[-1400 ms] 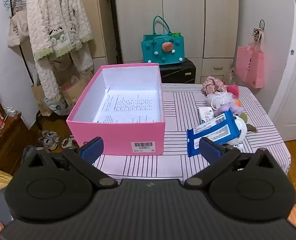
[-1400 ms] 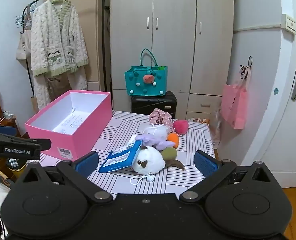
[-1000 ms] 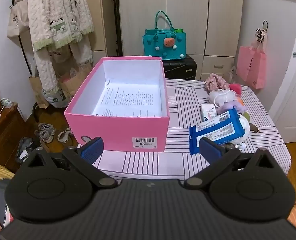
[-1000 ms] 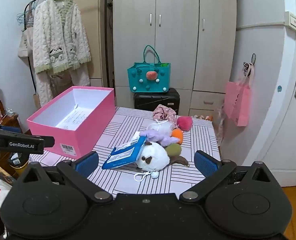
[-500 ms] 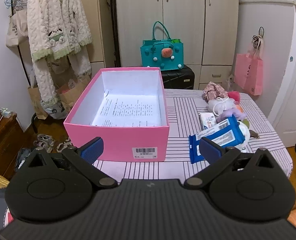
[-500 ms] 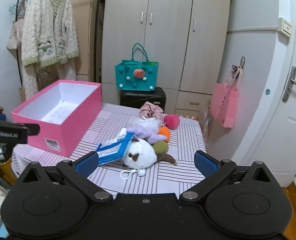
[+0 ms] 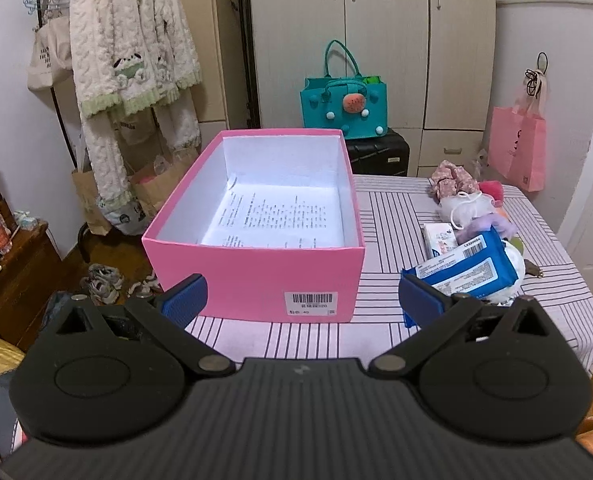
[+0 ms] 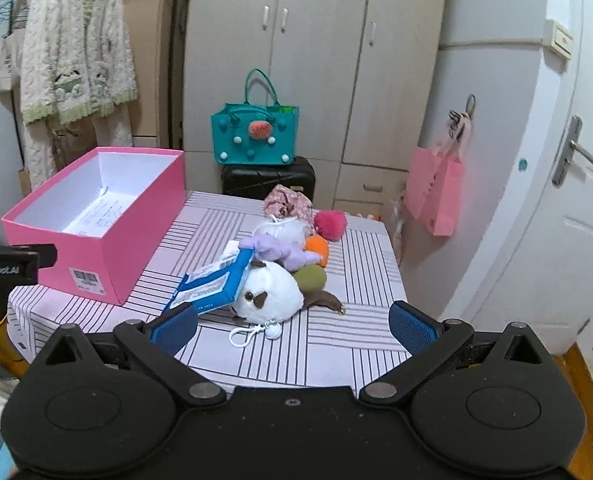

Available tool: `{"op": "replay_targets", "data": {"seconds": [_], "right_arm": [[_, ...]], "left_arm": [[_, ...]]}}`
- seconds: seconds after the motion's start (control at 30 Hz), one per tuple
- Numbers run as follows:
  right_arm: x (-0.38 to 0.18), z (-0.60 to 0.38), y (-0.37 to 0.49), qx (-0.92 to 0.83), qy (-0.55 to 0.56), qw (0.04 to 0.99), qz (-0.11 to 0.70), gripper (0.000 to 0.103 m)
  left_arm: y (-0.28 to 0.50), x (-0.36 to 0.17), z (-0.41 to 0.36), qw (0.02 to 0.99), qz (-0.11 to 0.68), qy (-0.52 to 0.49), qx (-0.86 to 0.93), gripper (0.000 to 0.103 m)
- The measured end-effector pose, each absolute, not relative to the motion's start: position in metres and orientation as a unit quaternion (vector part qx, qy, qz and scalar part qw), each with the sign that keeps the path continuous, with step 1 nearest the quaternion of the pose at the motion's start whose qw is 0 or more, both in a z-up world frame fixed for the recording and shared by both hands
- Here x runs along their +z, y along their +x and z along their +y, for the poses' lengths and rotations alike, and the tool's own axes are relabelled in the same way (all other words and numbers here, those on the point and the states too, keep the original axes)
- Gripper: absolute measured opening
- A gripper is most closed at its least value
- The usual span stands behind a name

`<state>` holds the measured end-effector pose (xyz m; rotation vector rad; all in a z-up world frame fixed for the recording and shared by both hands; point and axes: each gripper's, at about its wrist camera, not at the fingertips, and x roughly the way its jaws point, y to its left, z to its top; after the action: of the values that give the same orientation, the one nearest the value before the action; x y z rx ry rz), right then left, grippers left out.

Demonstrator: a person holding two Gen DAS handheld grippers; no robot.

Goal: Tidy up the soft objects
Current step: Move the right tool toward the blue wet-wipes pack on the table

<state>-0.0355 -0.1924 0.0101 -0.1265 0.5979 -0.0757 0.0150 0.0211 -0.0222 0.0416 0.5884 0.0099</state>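
Note:
An open pink box (image 7: 252, 276) (image 8: 120, 252) with a printed paper sheet inside stands on the left of a striped table (image 7: 380, 216). A heap of soft things lies to its right: a blue wipes pack (image 7: 462, 272) (image 8: 212, 282), a white plush (image 8: 272, 292), a purple plush (image 8: 274, 250), orange (image 8: 316, 246), red (image 8: 330, 224) and green (image 8: 310, 278) balls, and a floral cloth (image 8: 288, 202). My left gripper (image 7: 300, 302) is open and empty before the box. My right gripper (image 8: 292, 326) is open and empty before the heap.
A teal bag (image 8: 254, 138) sits on a black suitcase (image 8: 266, 180) behind the table. A wardrobe stands at the back. A pink bag (image 8: 436, 188) hangs on the right wall. A knit jacket (image 7: 128, 36) hangs at the left.
Both grippers shifted a little in front of the table; the views swayed slightly. Both stayed open and empty. Nothing on the table moved.

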Motion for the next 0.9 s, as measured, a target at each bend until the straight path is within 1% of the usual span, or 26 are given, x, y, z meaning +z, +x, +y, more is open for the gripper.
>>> {"op": "replay_targets", "data": {"seconds": [0.3, 0.9], "right_arm": [[0.008, -0.193, -0.034, -0.044, -0.054, 0.951, 0.302, 0.103], [0.000, -0.189, -0.036, -0.009, -0.053, 0.951, 0.306, 0.103]], "left_arm": [[0.006, -0.017, 0.014, 0.960, 0.274, 0.048, -0.008, 0.103], [0.001, -0.018, 0.006, 0.960, 0.273, 0.051, -0.031, 0.103]]}}
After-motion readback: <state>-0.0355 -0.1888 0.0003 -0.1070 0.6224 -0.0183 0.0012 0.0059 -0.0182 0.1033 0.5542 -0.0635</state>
